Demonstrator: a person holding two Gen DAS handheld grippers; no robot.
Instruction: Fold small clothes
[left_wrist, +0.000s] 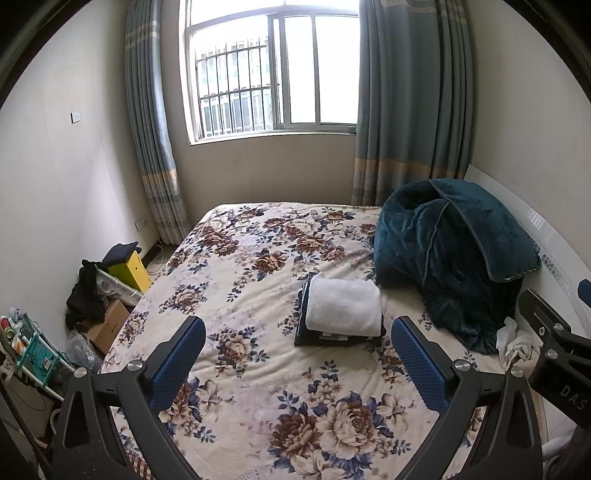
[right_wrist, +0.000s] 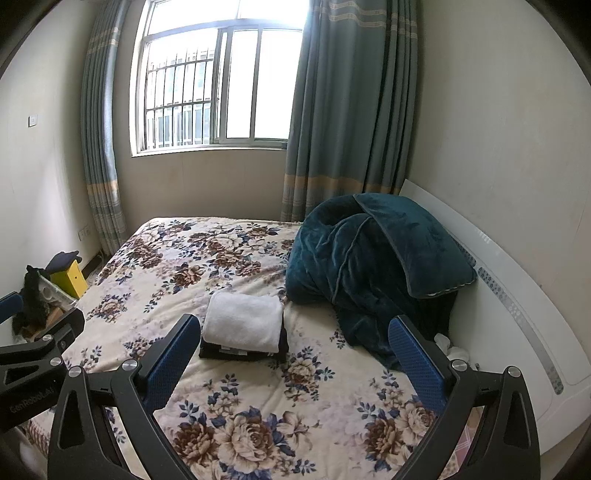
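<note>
1. Two grippers, left gripper (left_wrist: 297, 345) and right gripper (right_wrist: 295, 345), are hovering with jaws released; "GenRobot.AI" is showing on one.
2. A folded white cloth (left_wrist: 344, 307) is lying atop dark folded clothes (left_wrist: 317, 336) on the floral bed (left_wrist: 258, 258), beside a teal blanket (left_wrist: 450, 258).

Left gripper (left_wrist: 298, 347) low in the frame, fingers wide apart, holding nothing, right gripper (right_wrist: 294, 343) the same
</note>
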